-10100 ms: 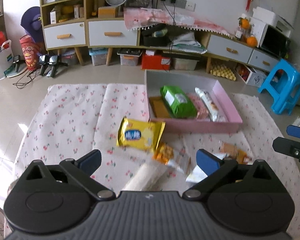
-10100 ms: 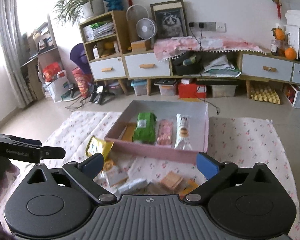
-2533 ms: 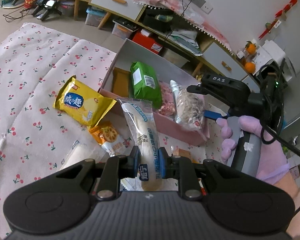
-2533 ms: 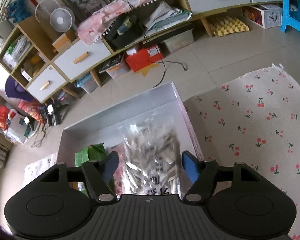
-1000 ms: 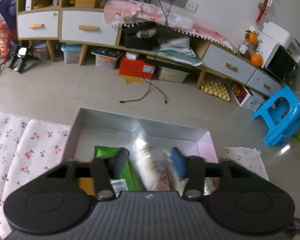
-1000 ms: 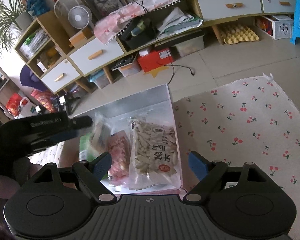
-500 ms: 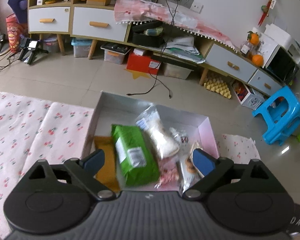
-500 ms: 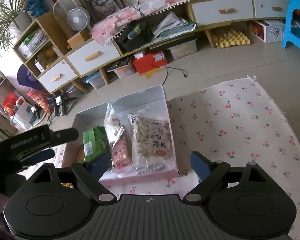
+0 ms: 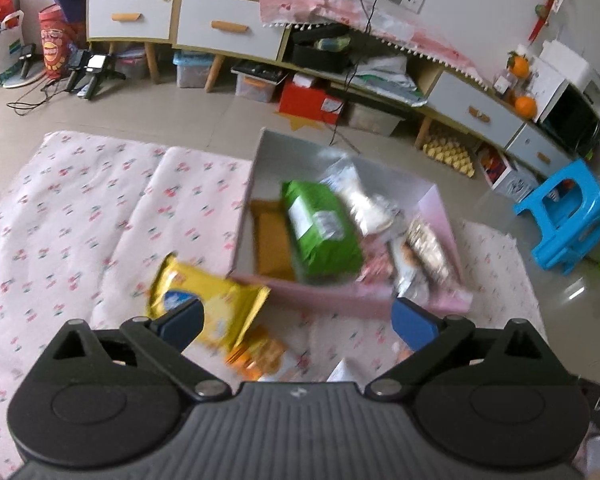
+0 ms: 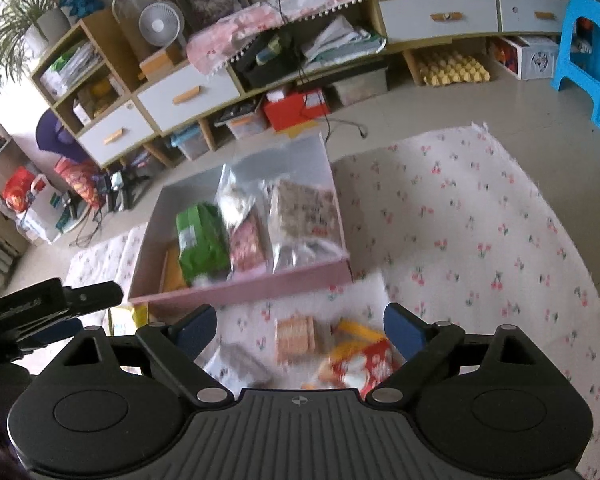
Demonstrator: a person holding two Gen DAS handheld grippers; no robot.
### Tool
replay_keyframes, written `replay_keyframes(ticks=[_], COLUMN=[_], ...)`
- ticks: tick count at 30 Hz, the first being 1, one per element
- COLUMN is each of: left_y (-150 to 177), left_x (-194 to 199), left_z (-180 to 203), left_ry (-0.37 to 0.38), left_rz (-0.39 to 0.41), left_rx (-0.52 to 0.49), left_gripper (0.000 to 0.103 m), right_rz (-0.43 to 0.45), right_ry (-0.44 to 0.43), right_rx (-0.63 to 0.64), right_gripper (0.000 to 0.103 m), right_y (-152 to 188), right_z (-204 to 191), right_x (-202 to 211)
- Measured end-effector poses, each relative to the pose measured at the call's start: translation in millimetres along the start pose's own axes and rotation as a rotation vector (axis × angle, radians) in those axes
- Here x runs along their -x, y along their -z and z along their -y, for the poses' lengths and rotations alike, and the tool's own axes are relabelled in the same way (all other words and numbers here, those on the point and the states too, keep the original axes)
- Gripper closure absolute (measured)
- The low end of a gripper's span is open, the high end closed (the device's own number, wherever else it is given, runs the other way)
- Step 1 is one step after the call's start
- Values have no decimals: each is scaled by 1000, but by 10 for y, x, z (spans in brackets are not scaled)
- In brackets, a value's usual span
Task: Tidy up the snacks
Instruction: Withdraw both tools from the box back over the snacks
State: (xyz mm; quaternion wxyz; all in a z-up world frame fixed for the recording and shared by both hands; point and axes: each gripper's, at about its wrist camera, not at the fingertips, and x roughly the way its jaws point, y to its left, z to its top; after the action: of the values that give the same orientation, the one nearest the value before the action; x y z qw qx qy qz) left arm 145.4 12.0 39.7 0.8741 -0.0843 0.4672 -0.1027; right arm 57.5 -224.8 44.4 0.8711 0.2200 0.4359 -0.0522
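Two grippers, both with jaws spread wide and nothing between the blue pads. The left gripper [image 9: 298, 322] is held above the cherry-print cloth [image 9: 80, 216], tilted downward toward the floor; a yellow snack bag [image 9: 208, 300] lies at about ten o'clock from its gap, partly behind the left pad, with a small orange packet [image 9: 256, 354] just below the gap's centre. The pink box [image 9: 340, 298] sits at twelve to one o'clock, holding a green packet [image 9: 320, 232], a clear bag of pale pieces [image 9: 360, 200] to its right and a brown-speckled bag [image 9: 426, 248] at the box's right end; all are motion-blurred.

The right gripper [image 10: 300, 330] likewise points down at the cloth. Between its pads lie a packet of tan wafers [image 10: 294, 338] and, toward five o'clock, a red-and-yellow packet [image 10: 360, 362]; a greyish wrapper [image 10: 240, 364] lies at seven o'clock. The box is at eleven to twelve o'clock. At nine o'clock the left gripper's black body enters from the frame edge. A blue stool [image 10: 590, 60] stands at two o'clock, well apart.
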Motion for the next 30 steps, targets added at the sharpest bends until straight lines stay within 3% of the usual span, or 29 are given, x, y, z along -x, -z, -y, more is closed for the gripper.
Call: replay_keyframes(ticks=[8, 21, 26, 30], left_y=[299, 703, 882, 974], left_x=[165, 206, 180, 136], left_z=[-187, -272, -281, -350], left_ry=[-39, -68, -99, -98], left_rz=[-3, 19, 13, -3], left_rx=[-48, -150, -262, -282], left_gripper=[1, 1, 1, 1], right_rz=[-4, -59, -91, -70], right_ry=[52, 49, 44, 47], right_rx=[95, 132, 136, 166], right_gripper=[11, 10, 10, 10], right_y=[273, 579, 647, 660], right_z=[-117, -131, -136, -154], right_x=[24, -77, -44, -2])
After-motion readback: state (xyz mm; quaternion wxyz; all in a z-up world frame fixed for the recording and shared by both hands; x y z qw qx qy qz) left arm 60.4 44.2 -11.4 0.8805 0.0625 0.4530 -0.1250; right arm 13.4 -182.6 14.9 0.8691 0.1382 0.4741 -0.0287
